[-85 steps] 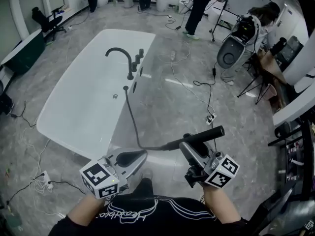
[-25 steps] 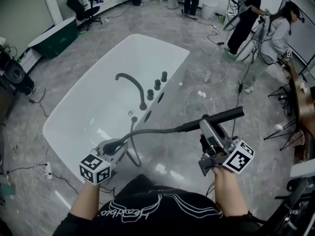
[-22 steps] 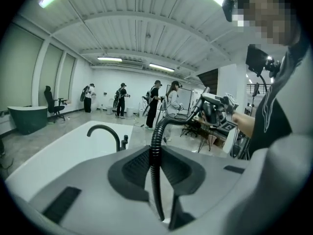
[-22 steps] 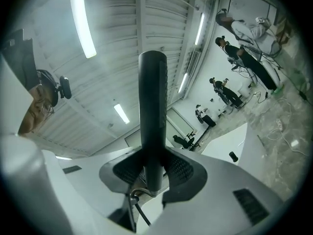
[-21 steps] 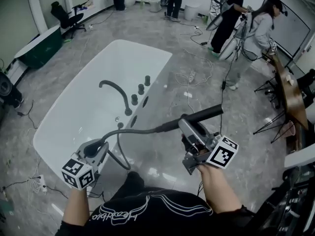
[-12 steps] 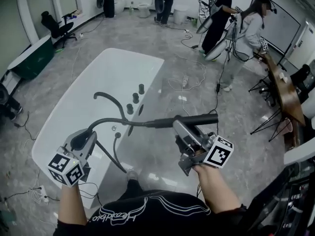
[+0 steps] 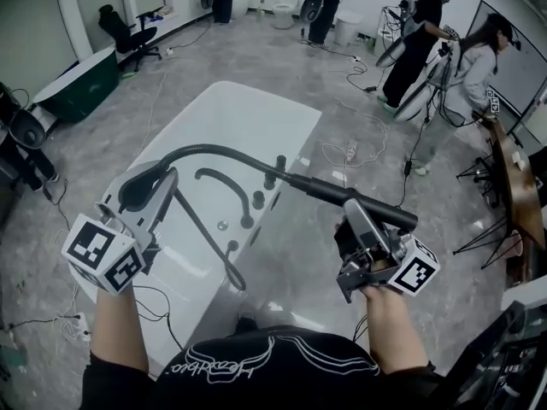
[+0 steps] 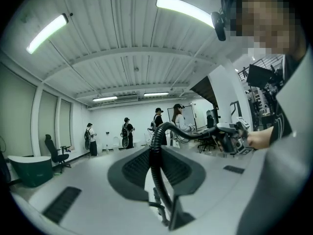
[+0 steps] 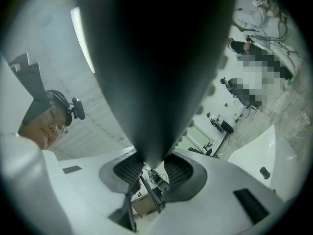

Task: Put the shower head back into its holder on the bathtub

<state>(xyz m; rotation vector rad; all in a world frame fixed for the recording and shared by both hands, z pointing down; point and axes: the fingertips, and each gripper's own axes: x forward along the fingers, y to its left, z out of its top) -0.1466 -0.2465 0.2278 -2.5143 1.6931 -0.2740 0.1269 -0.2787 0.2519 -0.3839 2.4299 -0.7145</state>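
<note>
The black shower head (image 7: pixel 367 206) is a long wand, and my right gripper (image 7: pixel 352 219) is shut on it at the right of the head view. In the right gripper view the shower head (image 9: pixel 156 58) fills the middle, clamped between the pads. Its black hose (image 7: pixel 222 151) arcs left to my left gripper (image 7: pixel 145 186), which is shut on the hose and held high. From there the hose loops down to the rim of the white bathtub (image 7: pixel 244 114). The left gripper view shows the hose (image 8: pixel 157 165) between the jaws. A black faucet (image 7: pixel 224 178) and three knobs (image 7: pixel 272 178) stand on the rim.
Several people (image 7: pixel 419 32) stand at the far side of the room, two of them by stands at the right. Cables (image 7: pixel 355 152) lie on the grey floor beside the tub. A dark green tub (image 7: pixel 81 79) and an office chair (image 7: pixel 128 28) are at the left.
Both grippers have risen, the left much more. The hose, earlier low over the tub's near end, now arcs high above the rim. The shower head stays in the right gripper.
</note>
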